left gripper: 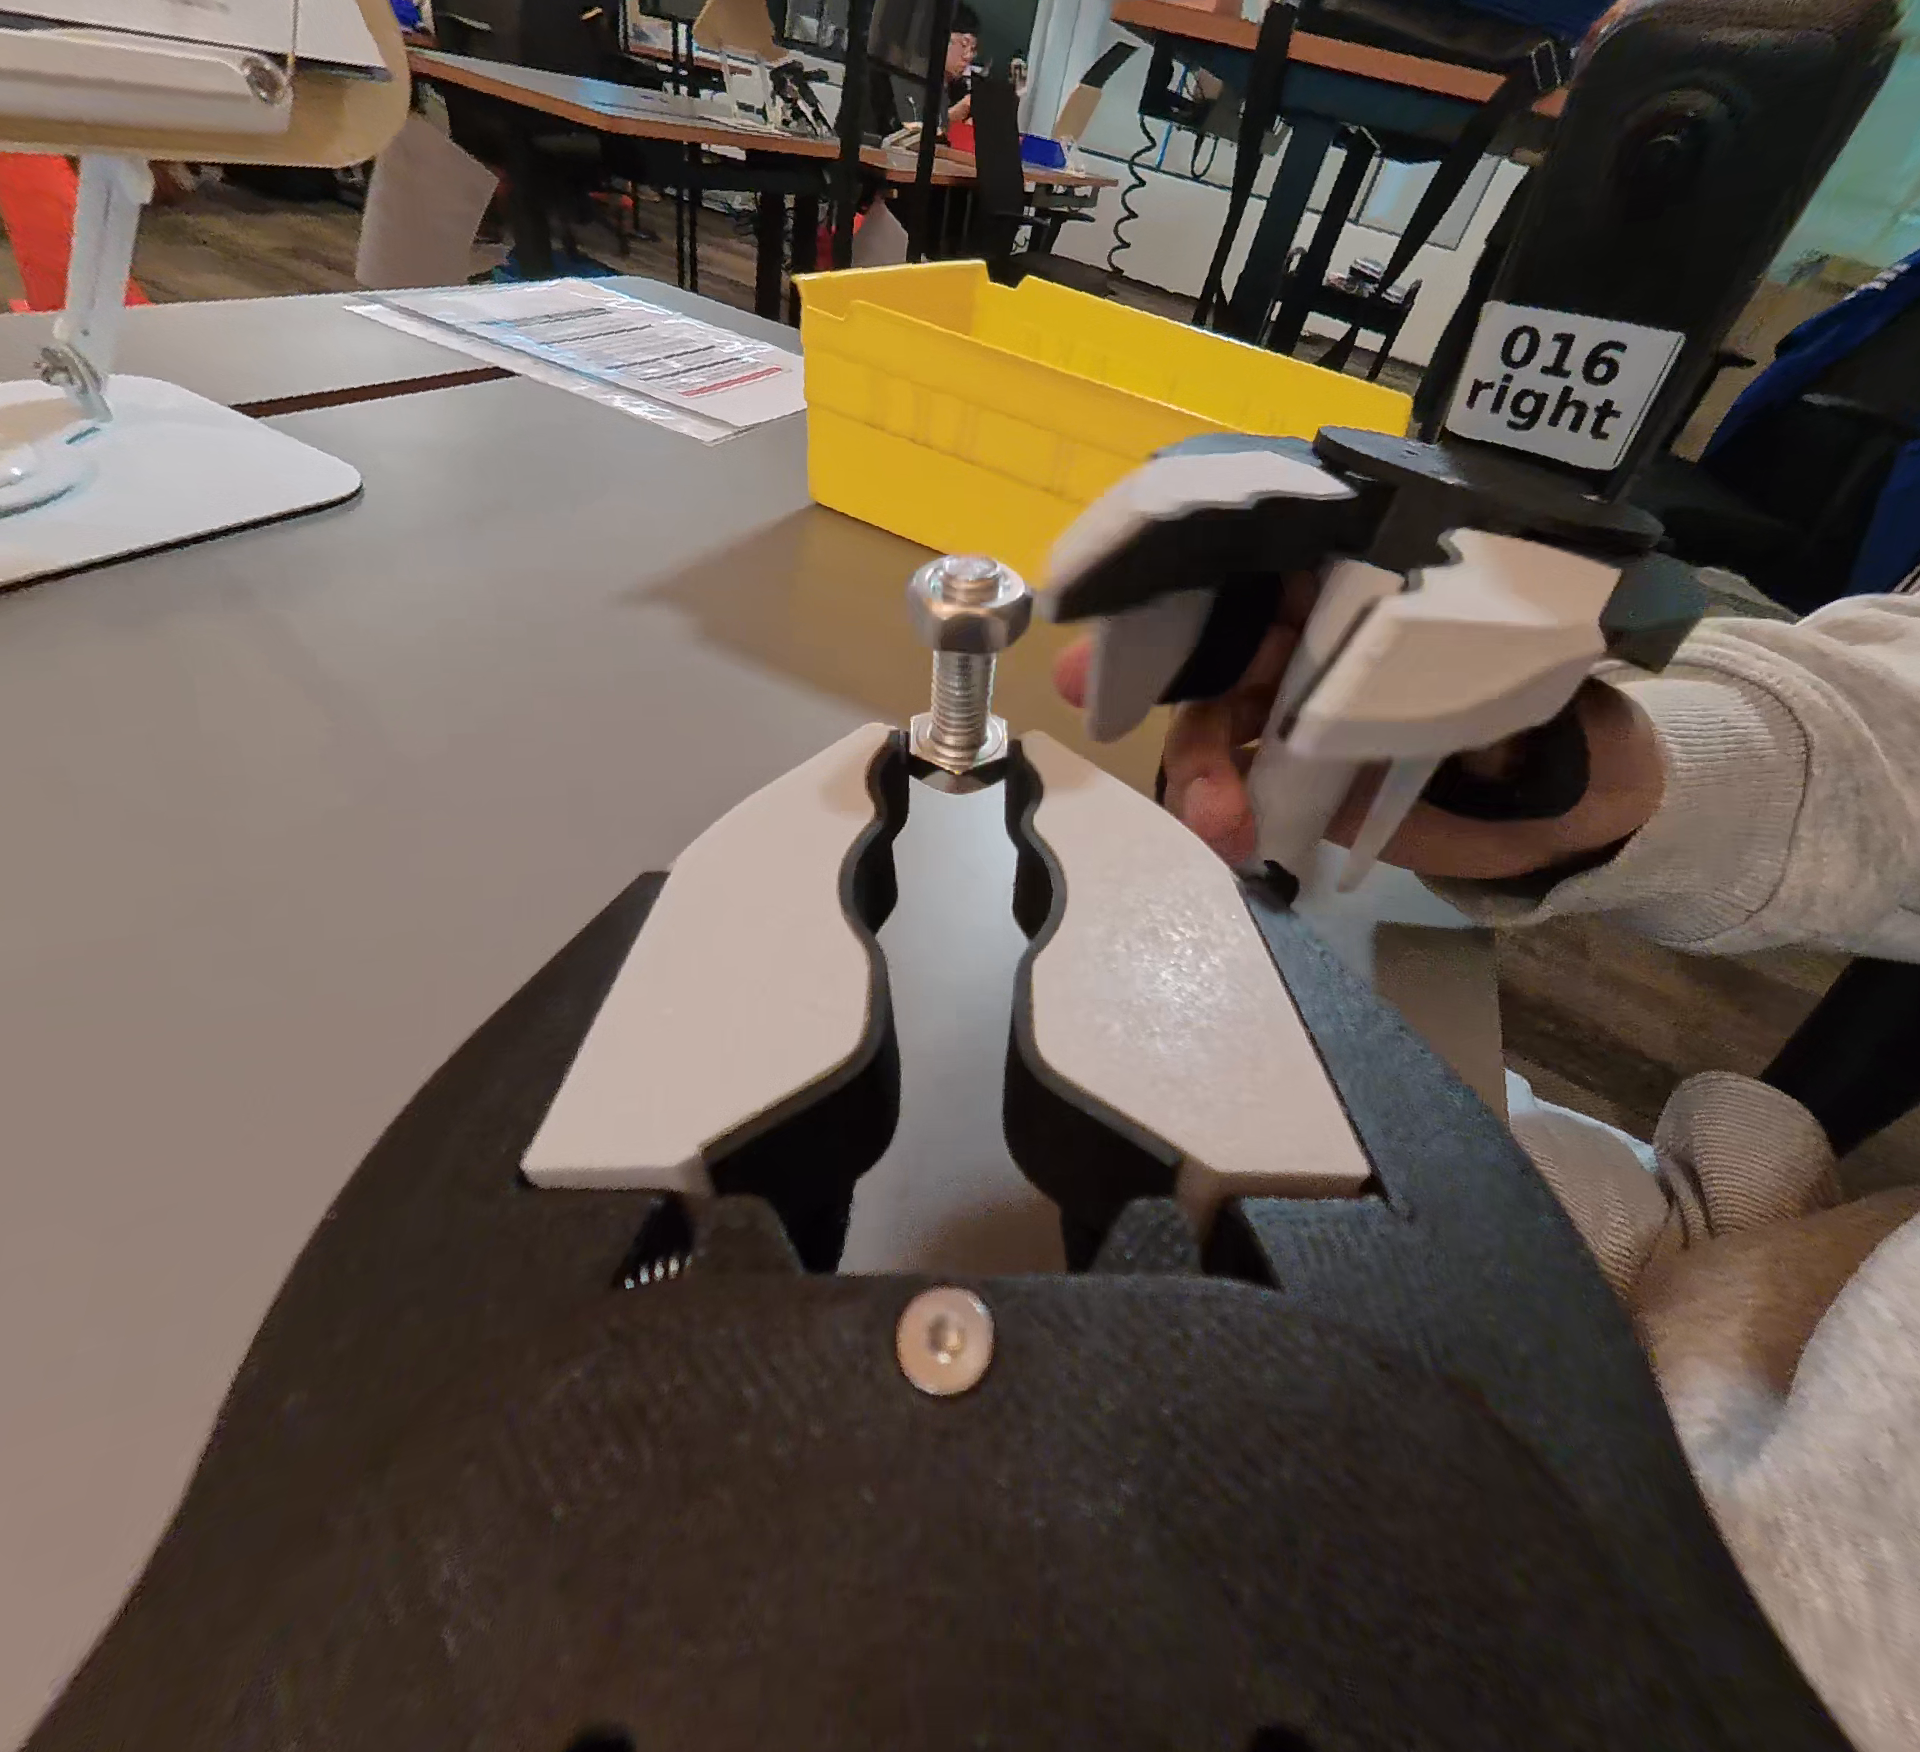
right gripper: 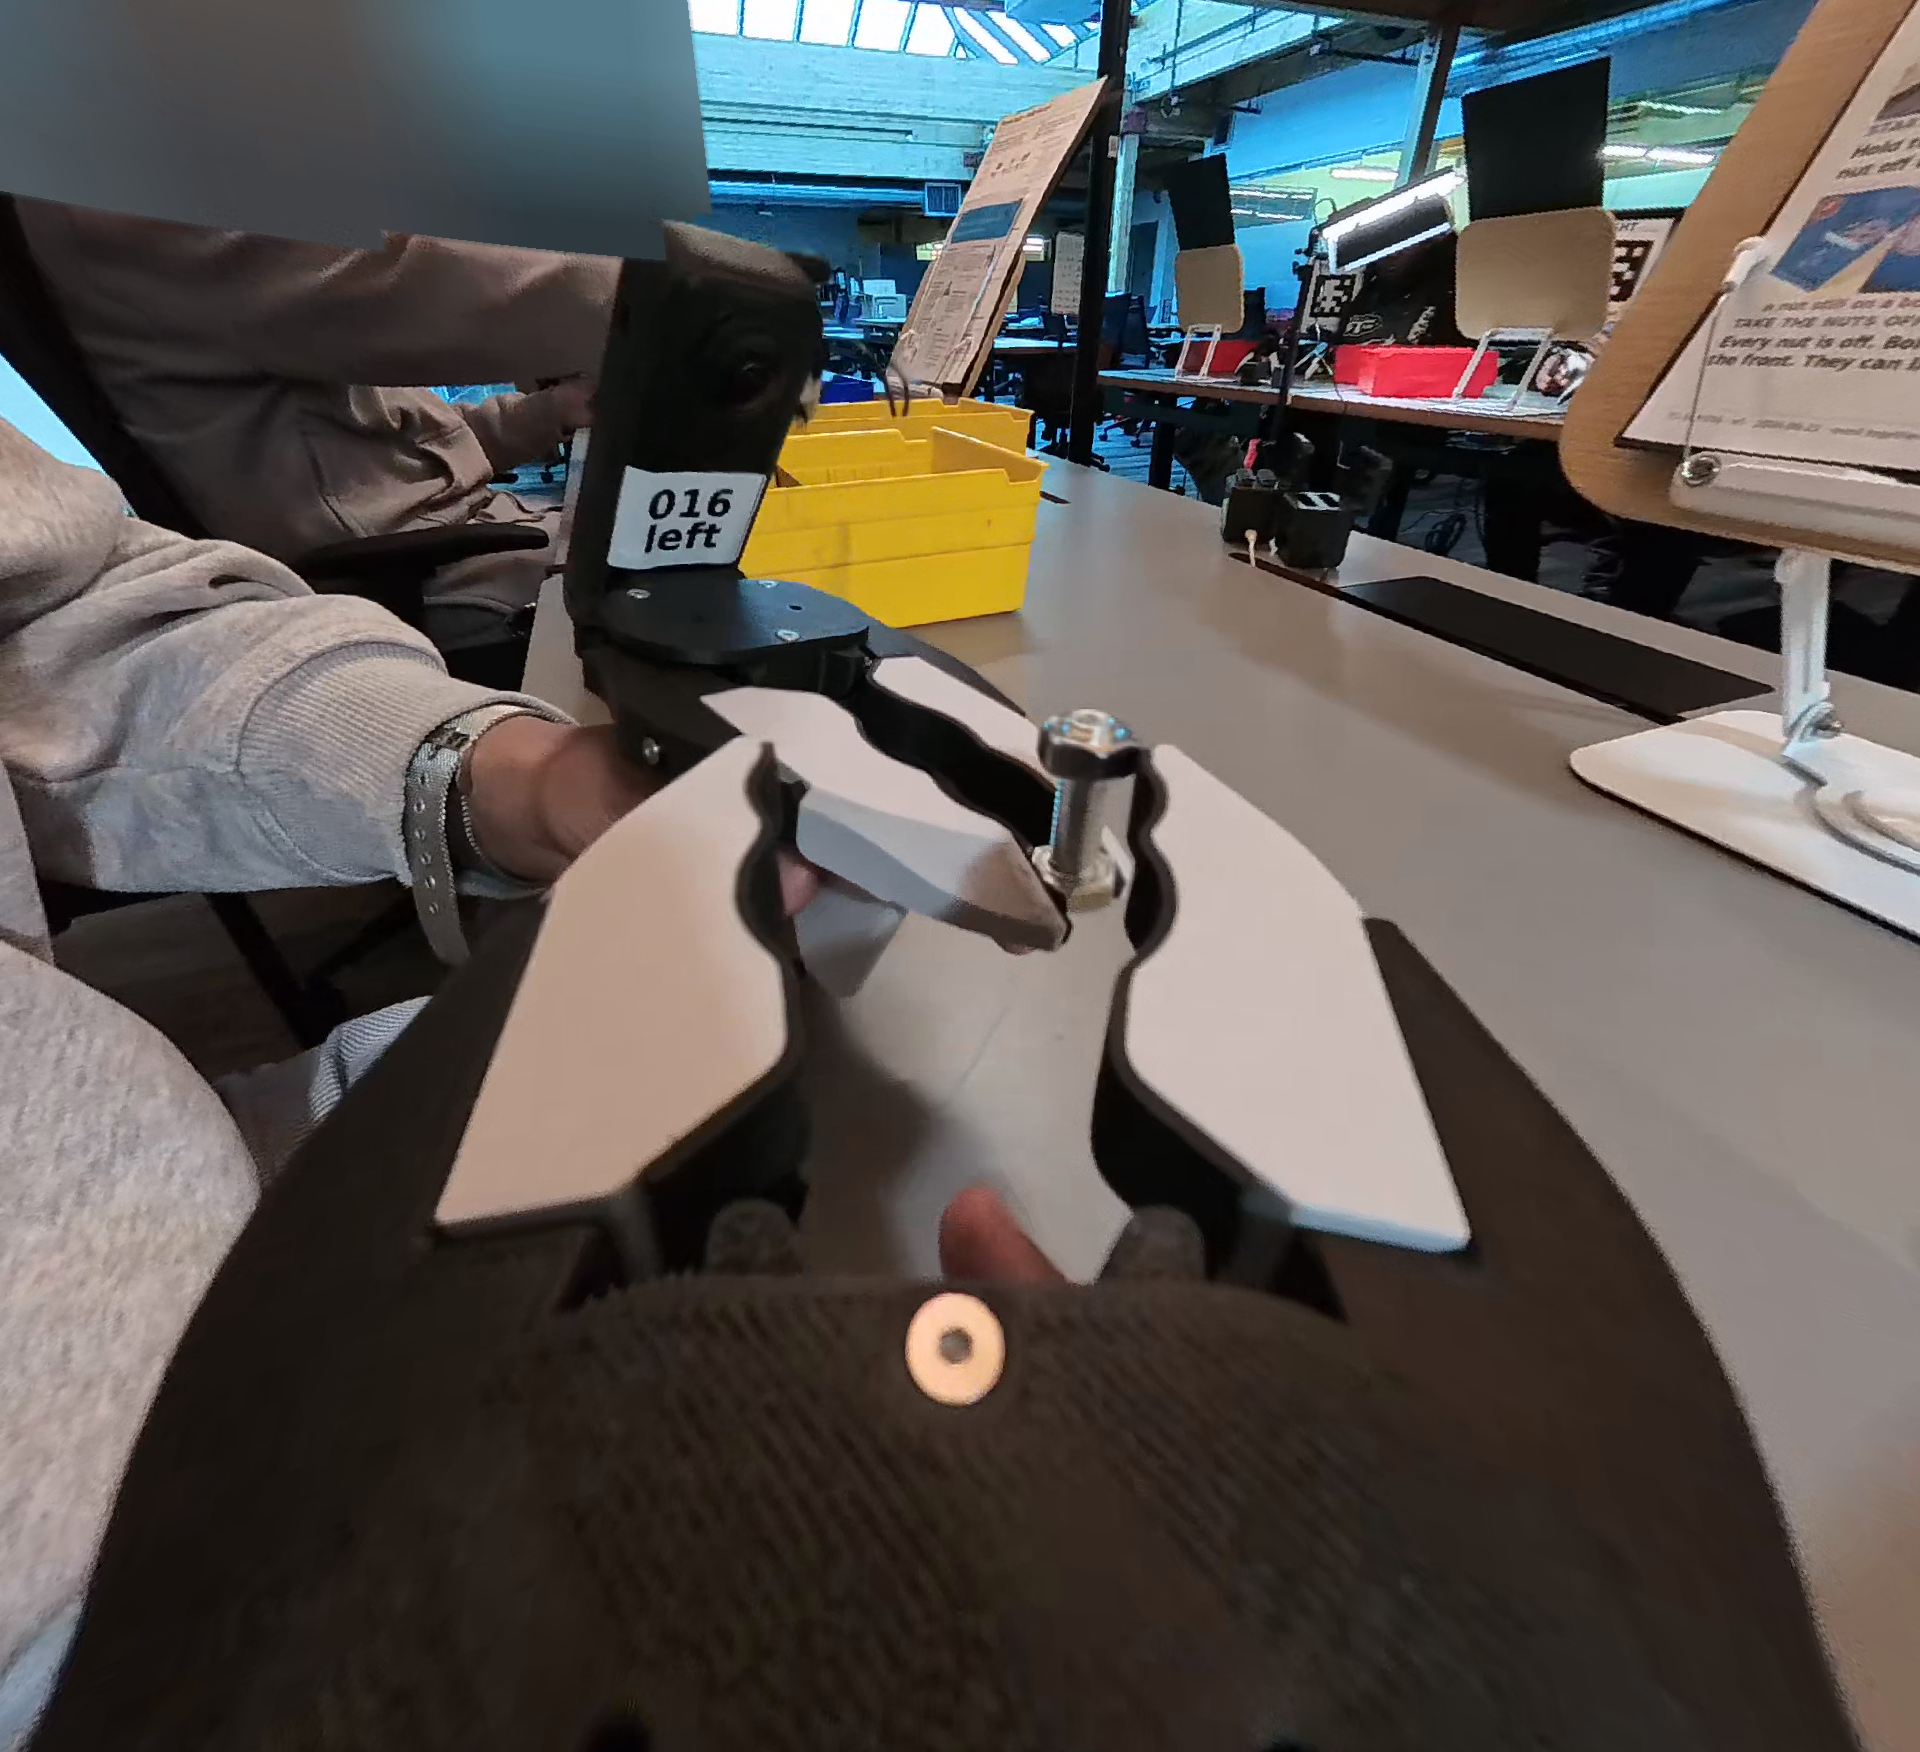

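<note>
A steel bolt point(left gripper: 958, 700) stands upright with a hex nut point(left gripper: 968, 606) threaded near its top end. My left gripper point(left gripper: 956, 760) is shut on the bolt's head at the bottom and holds it above the grey table point(left gripper: 416, 663). My right gripper point(left gripper: 1174, 674) is open just right of the nut. In the right wrist view, the nut point(right gripper: 1086, 738) sits between the open fingers of my right gripper point(right gripper: 956, 767), close to the right finger point(right gripper: 1226, 923). The left gripper point(right gripper: 1044, 913) reaches in from the left, clamped on the bolt point(right gripper: 1075, 824).
A yellow bin point(left gripper: 1039, 414) stands on the table behind the bolt and also shows in the right wrist view point(right gripper: 904, 518). A document stand on a white base point(left gripper: 156, 476) is at the left. A laminated sheet point(left gripper: 603, 352) lies beyond. Small black blocks point(right gripper: 1288, 507) sit farther off. Tip to tip, the grippers are about 4 cm apart.
</note>
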Tool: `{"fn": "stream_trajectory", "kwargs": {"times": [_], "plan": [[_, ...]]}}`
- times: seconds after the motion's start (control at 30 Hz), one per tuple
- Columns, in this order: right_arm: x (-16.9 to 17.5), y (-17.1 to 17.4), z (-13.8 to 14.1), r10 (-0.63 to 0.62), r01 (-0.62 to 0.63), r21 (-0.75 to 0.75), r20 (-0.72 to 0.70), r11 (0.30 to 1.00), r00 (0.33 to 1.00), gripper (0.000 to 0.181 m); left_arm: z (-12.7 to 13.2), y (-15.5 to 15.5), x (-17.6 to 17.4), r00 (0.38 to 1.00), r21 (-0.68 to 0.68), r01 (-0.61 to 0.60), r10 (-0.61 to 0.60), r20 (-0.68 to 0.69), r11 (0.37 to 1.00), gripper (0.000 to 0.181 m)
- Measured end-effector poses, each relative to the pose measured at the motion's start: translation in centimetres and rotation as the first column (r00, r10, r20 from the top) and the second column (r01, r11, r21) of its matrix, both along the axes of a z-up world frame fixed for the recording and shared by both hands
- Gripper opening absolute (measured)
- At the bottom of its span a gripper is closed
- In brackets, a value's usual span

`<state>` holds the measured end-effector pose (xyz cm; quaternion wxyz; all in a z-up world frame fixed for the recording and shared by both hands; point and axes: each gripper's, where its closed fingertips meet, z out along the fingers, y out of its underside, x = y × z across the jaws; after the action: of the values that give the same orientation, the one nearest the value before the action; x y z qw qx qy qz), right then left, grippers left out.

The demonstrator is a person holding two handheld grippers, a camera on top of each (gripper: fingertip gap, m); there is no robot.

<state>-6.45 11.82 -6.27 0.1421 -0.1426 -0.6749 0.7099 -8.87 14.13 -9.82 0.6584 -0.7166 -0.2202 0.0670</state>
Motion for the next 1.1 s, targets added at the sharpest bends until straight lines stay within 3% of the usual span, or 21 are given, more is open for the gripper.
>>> {"fn": "stream_trajectory", "kwargs": {"times": [0.1,0.27,0.5,0.67,0.83,0.97,1.1], "plan": [[0.4,0.4,0.5,0.066,-0.062,-0.054,0.078,0.997,0.995,0.029,0.0,-0.1,-0.1,1.0,0.004,-0.001,0.001,0.007,1.0,0.018],[-0.8,1.1,0.8,0.0,0.009,-0.11,0.082,0.994,0.997,0.059,-0.1,0.2,0.3,1.0,-0.018,0.011,-0.012,-0.017,1.0,0.018],[-0.2,-0.2,-0.2,-0.004,0.004,-0.007,0.012,1.0,1.0,0.072,-0.2,0.4,0.4,1.0,-0.03,0.019,-0.019,-0.016,0.999,0.018],[0.1,-0.2,-0.2,0.005,-0.005,0.014,-0.004,1.0,1.0,0.067,-0.2,0.1,0.2,1.0,-0.018,0.004,-0.004,-0.004,1.0,0.018],[0.0,0.6,0.3,0.049,-0.044,-0.046,0.106,0.998,0.993,0.038,-0.2,0.1,0.1,1.0,-0.014,0.003,-0.002,0.006,1.0,0.018],[-0.6,1.0,0.5,0.013,-0.003,-0.086,0.112,0.996,0.994,0.05,-0.2,0.2,0.3,1.0,-0.024,0.01,-0.01,-0.004,1.0,0.018],[-0.7,0.5,-0.2,-0.017,0.018,-0.02,0.056,1.0,0.998,0.061,-0.2,0.2,0.2,1.0,-0.023,0.009,-0.009,-0.001,1.0,0.018]]}}
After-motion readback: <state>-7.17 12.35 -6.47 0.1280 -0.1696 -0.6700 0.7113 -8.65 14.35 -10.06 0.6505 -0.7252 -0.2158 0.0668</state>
